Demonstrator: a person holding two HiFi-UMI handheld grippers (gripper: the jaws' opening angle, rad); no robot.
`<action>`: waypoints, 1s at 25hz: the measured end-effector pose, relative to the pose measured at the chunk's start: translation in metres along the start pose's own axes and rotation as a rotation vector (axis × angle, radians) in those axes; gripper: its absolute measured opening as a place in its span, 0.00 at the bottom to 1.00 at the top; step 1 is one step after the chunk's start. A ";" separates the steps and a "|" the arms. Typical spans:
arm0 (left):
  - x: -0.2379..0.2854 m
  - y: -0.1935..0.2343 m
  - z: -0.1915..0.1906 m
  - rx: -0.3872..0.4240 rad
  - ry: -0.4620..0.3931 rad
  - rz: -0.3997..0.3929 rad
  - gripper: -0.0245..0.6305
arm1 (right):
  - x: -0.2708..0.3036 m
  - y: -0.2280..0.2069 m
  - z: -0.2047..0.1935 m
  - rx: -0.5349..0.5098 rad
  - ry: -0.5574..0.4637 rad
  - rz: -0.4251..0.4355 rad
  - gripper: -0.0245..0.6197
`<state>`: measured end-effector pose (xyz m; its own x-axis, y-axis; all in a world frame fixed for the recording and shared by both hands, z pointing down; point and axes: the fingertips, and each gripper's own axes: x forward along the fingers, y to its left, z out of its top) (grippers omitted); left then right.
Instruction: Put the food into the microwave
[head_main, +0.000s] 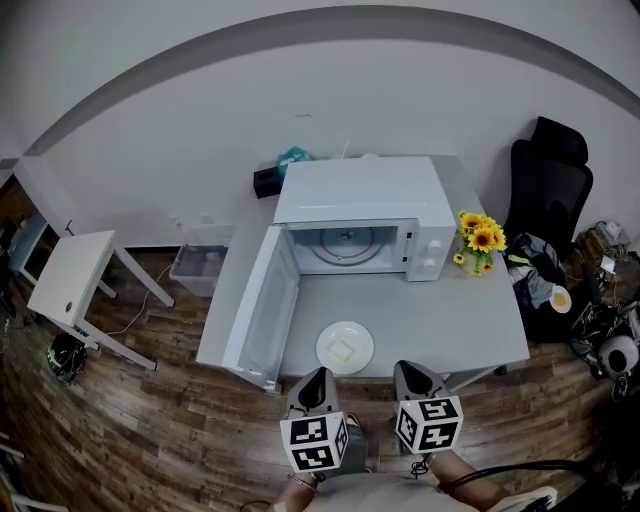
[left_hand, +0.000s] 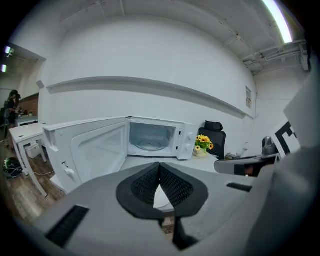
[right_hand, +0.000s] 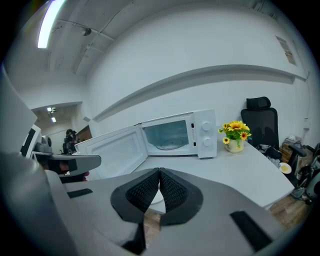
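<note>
Wood flooring surrounds a grey desk (head_main: 450, 320) carrying a white microwave (head_main: 360, 195), its door (head_main: 262, 305) swung wide open to the left. The left gripper (head_main: 318, 377) and right gripper (head_main: 415, 371) hang at the desk's near edge, each with jaws pressed together on nothing. Just beyond them a white plate (head_main: 326, 343) sits on the desk in front of the microwave, holding the pale food (head_main: 343, 351).
</note>
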<state>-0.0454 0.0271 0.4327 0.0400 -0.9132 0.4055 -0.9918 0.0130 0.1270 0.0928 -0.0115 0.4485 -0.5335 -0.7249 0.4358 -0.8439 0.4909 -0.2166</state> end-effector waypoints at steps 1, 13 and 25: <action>0.004 0.002 0.002 -0.003 0.000 0.001 0.04 | 0.004 0.000 0.003 -0.001 0.000 0.001 0.06; 0.052 0.014 0.025 -0.021 0.005 -0.015 0.04 | 0.046 -0.012 0.030 -0.010 0.011 -0.010 0.06; 0.098 0.031 0.056 -0.004 -0.009 -0.032 0.04 | 0.092 -0.018 0.063 -0.009 -0.013 -0.013 0.06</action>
<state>-0.0787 -0.0848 0.4260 0.0707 -0.9167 0.3932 -0.9895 -0.0147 0.1436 0.0556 -0.1179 0.4374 -0.5234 -0.7373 0.4271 -0.8501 0.4860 -0.2028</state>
